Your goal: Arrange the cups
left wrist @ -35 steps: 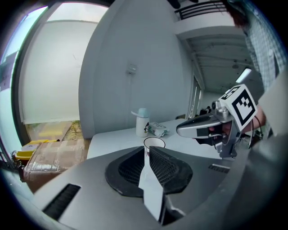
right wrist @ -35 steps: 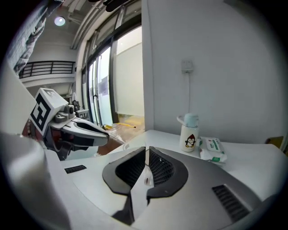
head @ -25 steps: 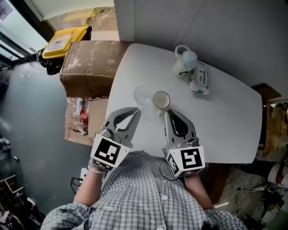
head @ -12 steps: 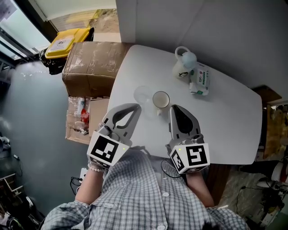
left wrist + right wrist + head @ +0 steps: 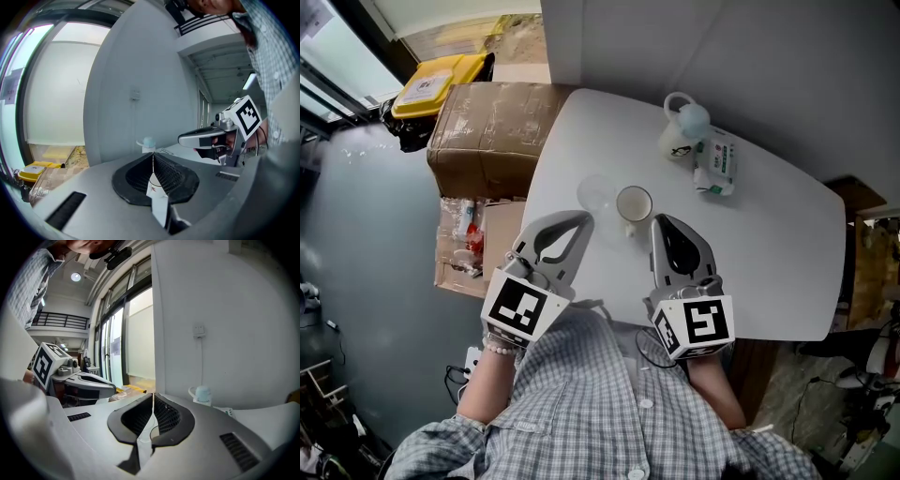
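Grippers are pointing toward 12 o'clock over the near part of the white table (image 5: pixel 769 253), with the left gripper (image 5: pixel 580 219) and right gripper (image 5: pixel 660 221) sitting level side by side, each with jaws pressed together and gripping nothing. Standing just beside each other are the paper cup (image 5: pixel 634 204), at 10 o'clock of the right tips, and the clear cup (image 5: pixel 594 195), at 1 o'clock of the left tips. Farther off at 1 o'clock are sitting a white mug (image 5: pixel 678 142) and a packet (image 5: pixel 715 161), with a cardboard box (image 5: pixel 487 127) lying past the table edge at 10 o'clock.
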{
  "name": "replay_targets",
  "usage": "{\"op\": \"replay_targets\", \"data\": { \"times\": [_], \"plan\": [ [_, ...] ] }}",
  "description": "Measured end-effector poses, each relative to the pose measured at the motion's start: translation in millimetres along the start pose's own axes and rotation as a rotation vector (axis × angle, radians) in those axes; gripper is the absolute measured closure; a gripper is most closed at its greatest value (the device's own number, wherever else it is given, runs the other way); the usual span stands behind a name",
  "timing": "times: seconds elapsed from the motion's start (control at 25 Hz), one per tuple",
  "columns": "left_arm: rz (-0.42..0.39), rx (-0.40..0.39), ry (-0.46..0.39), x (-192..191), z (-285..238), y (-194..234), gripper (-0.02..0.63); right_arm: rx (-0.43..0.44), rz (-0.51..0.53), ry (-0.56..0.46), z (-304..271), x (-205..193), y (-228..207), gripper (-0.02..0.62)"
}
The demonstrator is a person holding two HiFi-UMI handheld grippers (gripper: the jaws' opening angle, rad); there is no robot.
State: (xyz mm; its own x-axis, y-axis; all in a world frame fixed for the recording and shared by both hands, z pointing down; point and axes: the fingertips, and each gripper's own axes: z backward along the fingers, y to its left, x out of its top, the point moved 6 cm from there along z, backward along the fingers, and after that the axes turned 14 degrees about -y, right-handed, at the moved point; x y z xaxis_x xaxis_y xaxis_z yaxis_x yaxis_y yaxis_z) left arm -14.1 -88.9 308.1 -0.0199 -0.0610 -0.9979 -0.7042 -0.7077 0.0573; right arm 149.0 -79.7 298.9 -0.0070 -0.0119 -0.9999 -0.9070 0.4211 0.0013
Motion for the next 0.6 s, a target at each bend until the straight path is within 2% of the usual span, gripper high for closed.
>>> {"op": "replay_targets", "data": {
  "times": [0.6],
  "plan": [
    [-0.005, -0.035, 0.015, -2.9, -5.3, -5.3, 0.592, -0.014, 0.001, 0.014, 4.0, -2.2, -1.1, 0.569]
  ]
}}
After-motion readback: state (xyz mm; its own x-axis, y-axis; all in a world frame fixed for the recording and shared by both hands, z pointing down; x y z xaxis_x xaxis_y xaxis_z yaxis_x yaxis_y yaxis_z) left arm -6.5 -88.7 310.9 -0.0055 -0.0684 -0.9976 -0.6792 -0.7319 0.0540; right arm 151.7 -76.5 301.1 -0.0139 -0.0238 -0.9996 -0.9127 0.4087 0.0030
